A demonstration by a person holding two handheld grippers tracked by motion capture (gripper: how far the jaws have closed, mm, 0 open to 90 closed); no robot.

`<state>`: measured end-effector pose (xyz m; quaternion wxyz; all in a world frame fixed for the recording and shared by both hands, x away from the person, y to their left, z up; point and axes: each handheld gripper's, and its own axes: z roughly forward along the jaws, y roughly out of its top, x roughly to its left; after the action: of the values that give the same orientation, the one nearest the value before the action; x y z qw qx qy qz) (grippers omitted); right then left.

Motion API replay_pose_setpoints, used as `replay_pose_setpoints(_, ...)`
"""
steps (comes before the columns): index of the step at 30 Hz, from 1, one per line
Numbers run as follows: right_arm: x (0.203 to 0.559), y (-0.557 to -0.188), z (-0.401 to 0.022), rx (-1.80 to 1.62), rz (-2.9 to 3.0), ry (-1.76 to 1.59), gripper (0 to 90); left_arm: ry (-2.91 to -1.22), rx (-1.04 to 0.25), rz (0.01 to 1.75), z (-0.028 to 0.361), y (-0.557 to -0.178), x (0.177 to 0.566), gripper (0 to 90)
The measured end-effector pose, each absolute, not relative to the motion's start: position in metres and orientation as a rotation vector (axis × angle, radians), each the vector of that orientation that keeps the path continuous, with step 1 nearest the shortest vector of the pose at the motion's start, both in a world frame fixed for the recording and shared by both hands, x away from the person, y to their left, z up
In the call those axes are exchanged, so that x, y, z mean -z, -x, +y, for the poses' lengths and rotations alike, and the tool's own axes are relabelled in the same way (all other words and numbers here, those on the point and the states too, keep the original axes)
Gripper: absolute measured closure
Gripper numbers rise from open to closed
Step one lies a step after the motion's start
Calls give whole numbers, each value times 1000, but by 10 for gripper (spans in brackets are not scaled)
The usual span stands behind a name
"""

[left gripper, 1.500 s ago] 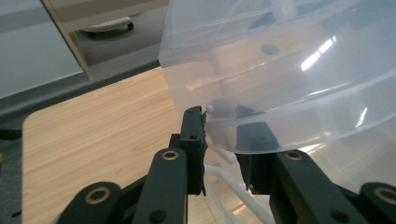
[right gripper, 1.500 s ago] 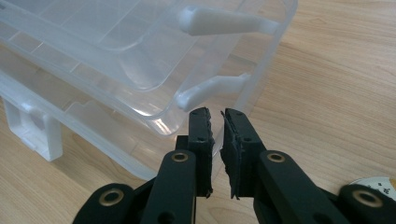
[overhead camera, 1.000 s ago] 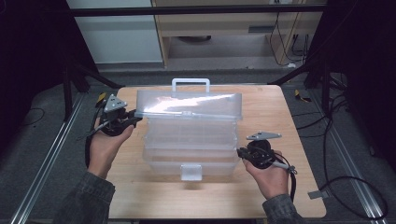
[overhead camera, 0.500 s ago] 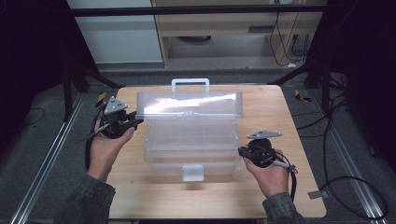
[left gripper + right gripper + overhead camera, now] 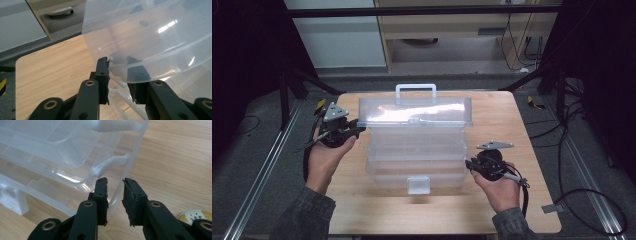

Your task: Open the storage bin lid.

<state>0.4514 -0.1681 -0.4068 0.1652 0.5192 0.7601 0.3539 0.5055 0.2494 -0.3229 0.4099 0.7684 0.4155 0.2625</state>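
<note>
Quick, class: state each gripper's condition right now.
Left gripper: shut on the lid.
Right gripper: jaws just opening, open around the box wall.

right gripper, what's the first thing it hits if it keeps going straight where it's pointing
Probably the clear box's side wall: the right gripper has its jaws astride that rim, just opening off it. Past it sits a white hinge arm, though depth is hard to judge.

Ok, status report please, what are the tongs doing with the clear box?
Left tongs shut on lid, holding it up. Right tongs just opening around box wall. Nothing in the way.
</note>
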Motion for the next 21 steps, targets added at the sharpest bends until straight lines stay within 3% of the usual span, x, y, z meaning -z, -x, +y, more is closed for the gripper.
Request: replay_pose_setpoints(21, 410, -456, -168, -1008, 2169, -1484, 723, -1943, -650, 1051, 250, -519, 313, 725)
